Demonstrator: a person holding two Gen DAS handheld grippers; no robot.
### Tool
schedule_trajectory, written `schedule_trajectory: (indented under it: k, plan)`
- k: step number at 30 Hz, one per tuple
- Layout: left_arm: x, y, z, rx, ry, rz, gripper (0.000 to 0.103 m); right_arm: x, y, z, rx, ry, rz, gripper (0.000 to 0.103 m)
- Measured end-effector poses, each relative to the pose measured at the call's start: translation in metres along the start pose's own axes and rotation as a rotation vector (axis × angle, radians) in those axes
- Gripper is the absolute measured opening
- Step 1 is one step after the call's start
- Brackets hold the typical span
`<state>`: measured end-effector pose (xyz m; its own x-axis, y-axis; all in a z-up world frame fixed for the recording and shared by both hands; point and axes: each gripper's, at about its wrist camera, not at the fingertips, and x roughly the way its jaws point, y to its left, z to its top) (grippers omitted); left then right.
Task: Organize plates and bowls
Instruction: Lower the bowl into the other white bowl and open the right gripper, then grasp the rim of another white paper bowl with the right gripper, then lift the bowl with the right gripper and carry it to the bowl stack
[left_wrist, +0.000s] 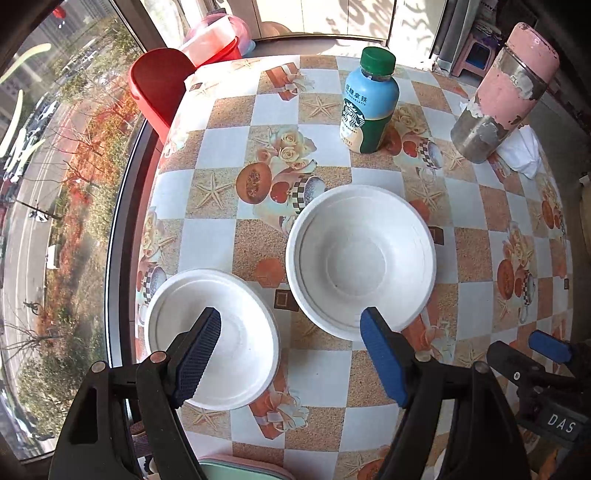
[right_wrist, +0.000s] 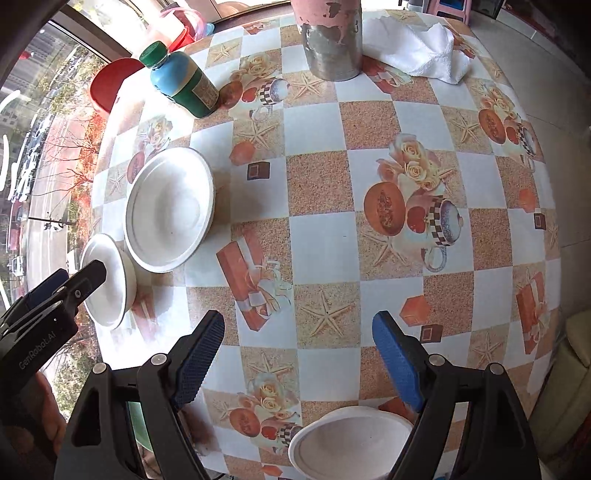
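Here, three white bowls on the tabletop (left_wrist: 325, 373): big bowl (left_wrist: 360, 260) just in front of the bottle (left_wrist: 369, 107), small bowl (left_wrist: 212, 339) further toward the window, third bowl (right_wrist: 351, 441) well apart from the bottle. Probably light, thin-walled, easily dented; best pinched at the rim. Left claw (left_wrist: 291, 360) and right claw (right_wrist: 299, 360) wide, empty. Starbucks logo on bottle; "DAS", "GenRobot.AI" on claws.

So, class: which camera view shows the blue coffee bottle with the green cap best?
The left wrist view. There the bottle stands near the centre, upright, with its printed front label facing the camera. In the right wrist view the same bottle sits off near the top left, leaning from lens distortion, and shows mostly its back label.
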<state>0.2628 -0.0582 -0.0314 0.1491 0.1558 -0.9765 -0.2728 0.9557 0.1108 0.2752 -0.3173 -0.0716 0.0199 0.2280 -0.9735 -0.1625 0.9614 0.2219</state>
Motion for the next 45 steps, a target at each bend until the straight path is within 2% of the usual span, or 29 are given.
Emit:
schedule_trajectory:
  k: [9, 17, 18, 19, 20, 21, 22, 25, 27, 29, 36, 41, 45]
  plan:
    - [0.051, 0.009, 0.040, -0.007, 0.031, 0.038, 0.081, 0.047, 0.031, 0.045, 0.012, 0.025, 0.012, 0.084]
    - [0.082, 0.001, 0.055, 0.033, 0.053, 0.056, 0.081, 0.073, 0.044, 0.062, -0.001, 0.022, 0.061, 0.083]
    - [0.085, -0.001, 0.054, 0.037, 0.063, 0.057, 0.080, 0.075, 0.046, 0.063, -0.006, 0.024, 0.062, 0.083]
    - [0.087, -0.002, 0.054, 0.041, 0.073, 0.055, 0.070, 0.078, 0.047, 0.064, -0.008, 0.027, 0.061, 0.083]
    - [0.091, -0.004, 0.054, 0.045, 0.092, 0.038, 0.064, 0.080, 0.046, 0.064, -0.006, 0.030, 0.060, 0.078]
    - [0.094, -0.007, 0.054, 0.049, 0.112, 0.022, 0.052, 0.082, 0.046, 0.064, -0.003, 0.038, 0.068, 0.062]
    - [0.096, -0.010, 0.053, 0.051, 0.126, 0.010, 0.043, 0.085, 0.045, 0.063, 0.002, 0.052, 0.085, 0.054]
    - [0.094, -0.022, 0.051, 0.066, 0.126, -0.002, 0.035, 0.088, 0.044, 0.062, 0.007, 0.065, 0.143, 0.042]
    - [0.093, -0.030, 0.048, 0.079, 0.135, -0.021, 0.033, 0.088, 0.046, 0.061, -0.019, 0.076, 0.157, 0.023]
    - [0.090, -0.038, 0.042, 0.092, 0.137, -0.023, 0.032, 0.090, 0.047, 0.058, -0.046, 0.092, 0.152, 0.016]
    - [0.075, -0.079, -0.013, 0.158, 0.165, -0.086, 0.032, 0.082, 0.018, 0.023, -0.078, 0.146, 0.135, 0.016]
    - [0.064, -0.103, -0.068, 0.190, 0.189, -0.100, 0.032, 0.072, -0.001, -0.021, -0.088, 0.195, 0.105, 0.016]
    - [0.059, -0.112, -0.093, 0.189, 0.200, -0.097, 0.032, 0.067, -0.008, -0.051, -0.102, 0.210, 0.077, 0.016]
